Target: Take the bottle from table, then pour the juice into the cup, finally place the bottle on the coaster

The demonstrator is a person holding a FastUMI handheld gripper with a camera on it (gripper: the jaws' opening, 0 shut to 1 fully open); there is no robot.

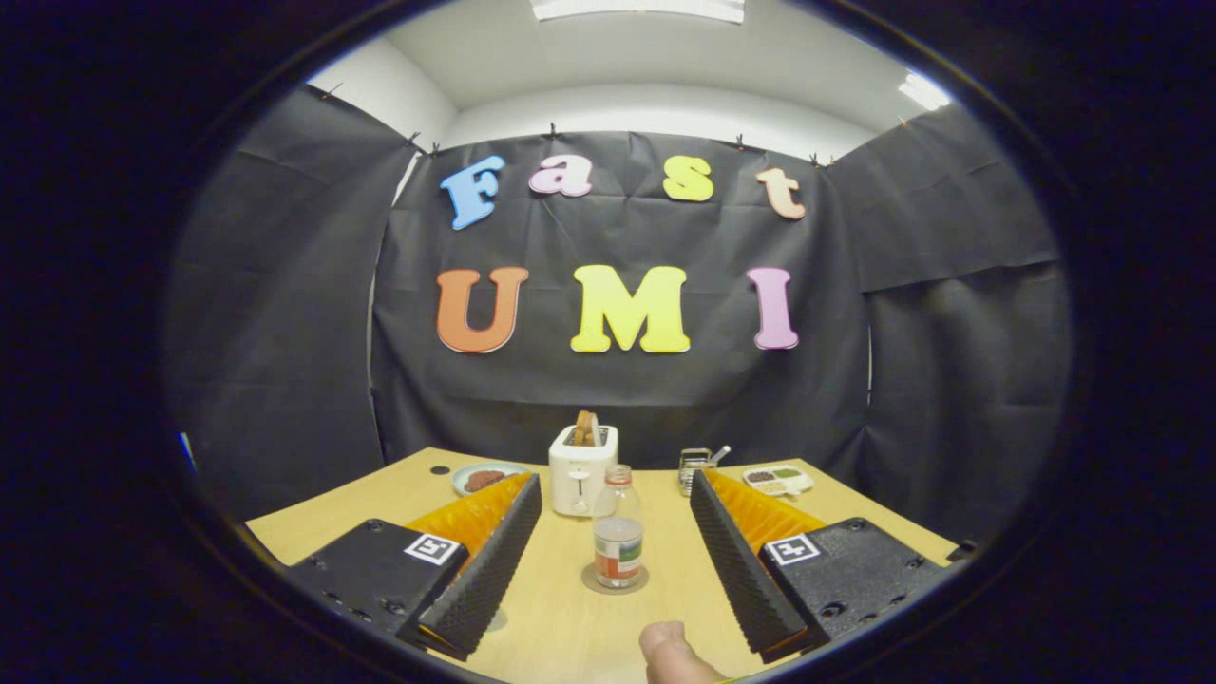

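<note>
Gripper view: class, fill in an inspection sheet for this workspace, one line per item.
Surface: wooden table, a dark spot near its far left corner.
Job's things: bottle upright on the round coaster, little liquid inside; cup nothing seen.
Clutter: toaster with bread behind the bottle; plate with food; sectioned tray; metal item.
Grippers: gripper with jaws open, bottle between them, untouched; fingertip nearest the camera.
Cables: nothing seen.
Surroundings: black cloth wall, ceiling lights.
</note>
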